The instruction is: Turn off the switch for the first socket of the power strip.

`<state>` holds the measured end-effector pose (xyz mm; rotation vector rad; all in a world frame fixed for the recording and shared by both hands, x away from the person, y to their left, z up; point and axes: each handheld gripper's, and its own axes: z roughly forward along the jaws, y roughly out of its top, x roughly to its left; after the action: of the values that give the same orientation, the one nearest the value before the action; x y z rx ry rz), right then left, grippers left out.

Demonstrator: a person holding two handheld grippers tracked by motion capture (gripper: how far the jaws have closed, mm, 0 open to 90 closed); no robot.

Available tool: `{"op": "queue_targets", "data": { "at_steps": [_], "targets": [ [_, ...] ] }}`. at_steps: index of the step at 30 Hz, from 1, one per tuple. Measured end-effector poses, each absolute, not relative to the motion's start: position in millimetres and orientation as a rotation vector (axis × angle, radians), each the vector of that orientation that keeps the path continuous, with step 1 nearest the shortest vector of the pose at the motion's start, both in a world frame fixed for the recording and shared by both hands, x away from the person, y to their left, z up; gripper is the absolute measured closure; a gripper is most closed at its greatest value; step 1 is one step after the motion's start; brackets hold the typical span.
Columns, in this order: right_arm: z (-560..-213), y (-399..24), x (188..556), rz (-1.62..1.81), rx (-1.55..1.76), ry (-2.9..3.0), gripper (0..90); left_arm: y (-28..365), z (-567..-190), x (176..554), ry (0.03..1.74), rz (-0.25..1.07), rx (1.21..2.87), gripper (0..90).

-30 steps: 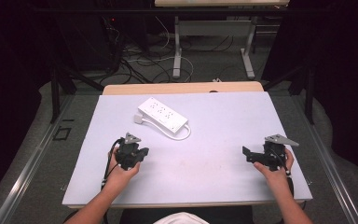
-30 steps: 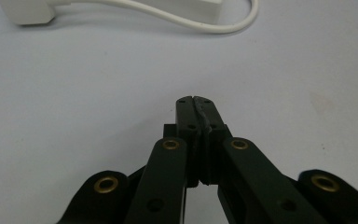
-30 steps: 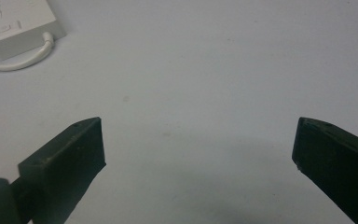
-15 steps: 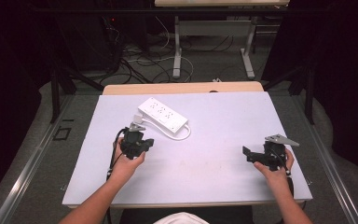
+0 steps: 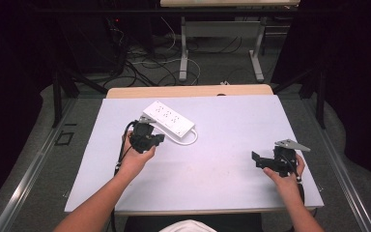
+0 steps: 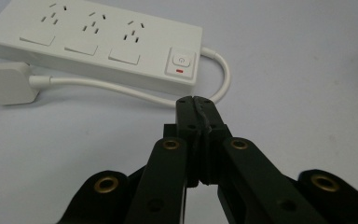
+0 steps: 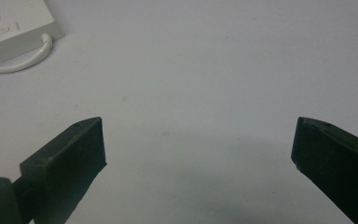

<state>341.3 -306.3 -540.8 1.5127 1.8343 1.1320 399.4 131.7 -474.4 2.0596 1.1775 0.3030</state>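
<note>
A lab or recording workspace is suggested: a white-covered bench (image 5: 232, 183) is ringed by dark curtains, loose cables (image 5: 145, 63) are strewn on grey floor at 12 o'clock, beside metal desk legs (image 5: 183, 53).

Your right gripper (image 7: 198, 144) hangs over the pale table (image 7: 214, 70), jaws spread wide with nothing between. The white power strip (image 7: 14, 25) and its looping cord (image 7: 25, 58) sit far upper left.
</note>
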Motion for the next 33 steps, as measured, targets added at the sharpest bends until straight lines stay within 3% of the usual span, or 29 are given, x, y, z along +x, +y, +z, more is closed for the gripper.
{"op": "queue_targets", "data": {
  "at_steps": [33],
  "targets": [
    [-543, -307, 342, 1.135, 1.52, 1.841, 2.7, 108, -448, 446, 1.214, 0.309, 2.015, 90.0]
  ]
}}
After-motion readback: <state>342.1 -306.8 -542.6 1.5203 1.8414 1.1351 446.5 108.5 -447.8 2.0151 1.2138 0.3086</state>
